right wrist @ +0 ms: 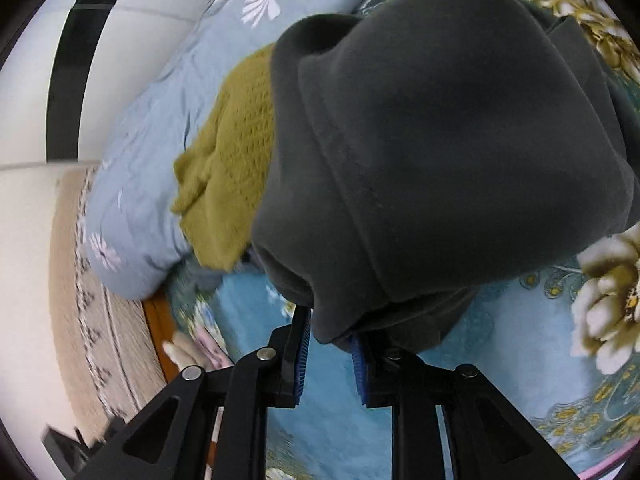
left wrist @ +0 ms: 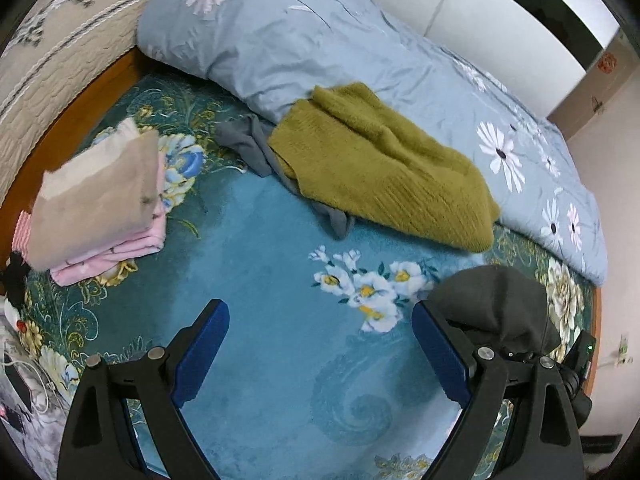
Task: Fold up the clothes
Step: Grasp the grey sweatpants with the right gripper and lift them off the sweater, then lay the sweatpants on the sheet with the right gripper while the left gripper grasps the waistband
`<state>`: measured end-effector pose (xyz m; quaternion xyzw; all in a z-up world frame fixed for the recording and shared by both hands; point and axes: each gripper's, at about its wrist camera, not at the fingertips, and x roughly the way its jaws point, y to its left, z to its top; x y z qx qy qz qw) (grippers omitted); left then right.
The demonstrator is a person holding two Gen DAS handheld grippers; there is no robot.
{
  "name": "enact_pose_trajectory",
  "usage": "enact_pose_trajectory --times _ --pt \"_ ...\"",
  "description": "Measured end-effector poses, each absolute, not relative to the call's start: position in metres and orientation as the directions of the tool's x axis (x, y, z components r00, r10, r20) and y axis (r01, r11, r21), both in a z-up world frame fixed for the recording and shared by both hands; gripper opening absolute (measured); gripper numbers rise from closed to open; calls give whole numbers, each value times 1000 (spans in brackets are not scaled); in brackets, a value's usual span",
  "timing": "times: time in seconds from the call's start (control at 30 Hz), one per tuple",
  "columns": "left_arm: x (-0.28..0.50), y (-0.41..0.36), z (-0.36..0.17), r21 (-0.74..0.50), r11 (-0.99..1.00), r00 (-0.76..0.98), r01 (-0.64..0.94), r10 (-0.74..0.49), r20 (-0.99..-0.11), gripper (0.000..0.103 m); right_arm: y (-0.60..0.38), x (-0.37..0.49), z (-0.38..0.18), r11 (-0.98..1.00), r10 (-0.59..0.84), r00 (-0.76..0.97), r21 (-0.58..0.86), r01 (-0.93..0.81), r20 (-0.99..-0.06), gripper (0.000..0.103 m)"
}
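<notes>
We hold the right claw (right wrist: 330, 344) nearly closed on a bunched dark grey garment (right wrist: 440, 140), which hangs from the pads and fills most of the right wrist view; our left claw (left wrist: 320, 356) stands wide apart with nothing in it, over the teal floral bed cover (left wrist: 260, 280). A folded tan and pink stack (left wrist: 96, 204) sits at the left near the wooden bed edge (left wrist: 80, 120); an olive knit sweater (left wrist: 384, 164) lies loose across a lighter grey cloth (left wrist: 256, 148), leaning on the rolled blue duvet (left wrist: 320, 40).

The risks, as we judge them: the grip takes only a small pinch of thick fabric, so the garment could slip out if swung; hanging in a lump, it may land creased or doubled if lowered without the left claw spreading a corner; it could also drag over the sweater.

Room is fair: the middle of the cover between stack and sweater lies open; the duvet closes the far side, the bed edge the left.
</notes>
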<state>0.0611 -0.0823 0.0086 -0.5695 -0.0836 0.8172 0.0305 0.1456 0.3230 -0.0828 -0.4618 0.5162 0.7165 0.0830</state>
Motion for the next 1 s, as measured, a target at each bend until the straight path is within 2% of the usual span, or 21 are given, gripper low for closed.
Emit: enact_pose_trajectory --times 0.07,0.13,0.17,0.33,0.5,0.6,0.7,0.8,0.83,0.9,0.97,1.0 --pt "56 -66 4 -171 -985 -331 9 159 -930 93 308 148 -102 -454 -391 -526 655 -604 -755 36" --pt "51 -48 0 -181 -983 -315 -31 181 -932 93 298 156 -104 -466 -407 -517 657 -592 -754 55" --pt "47 -35 -2 -190 -979 -298 -68 202 -933 93 300 160 -92 -485 -406 -519 659 -575 -752 56" --pt "29 51 -10 -188 -943 -228 -275 254 -940 93 319 188 -58 -559 -355 -525 626 -544 -774 60" --pt "15 145 -21 -161 -872 -160 -463 261 -952 93 365 227 -53 -501 -253 -548 593 -631 -797 60" --pt "14 203 -30 -105 -792 -160 -602 248 -955 93 385 243 -54 -444 -204 -552 579 -684 -809 60" --pt "17 256 -51 -14 -688 -150 -725 178 -973 91 398 257 -52 -397 -176 -543 564 -724 -821 60" --pt "25 290 -74 70 -576 -154 -814 100 -983 82 402 269 -56 -382 -152 -520 535 -754 -841 60" --pt "27 296 -85 103 -535 -157 -839 55 -986 76 401 271 -53 -379 -149 -513 528 -760 -845 60" --pt "32 310 -107 163 -445 -166 -881 -32 -986 61 405 279 -59 -359 -143 -492 508 -783 -859 60" --pt "36 310 -122 182 -384 -163 -905 -84 -983 32 409 290 -65 -326 -133 -474 490 -809 -871 60" --pt "32 305 -119 171 -410 -157 -896 -67 -985 25 412 294 -66 -313 -131 -471 487 -815 -872 60"
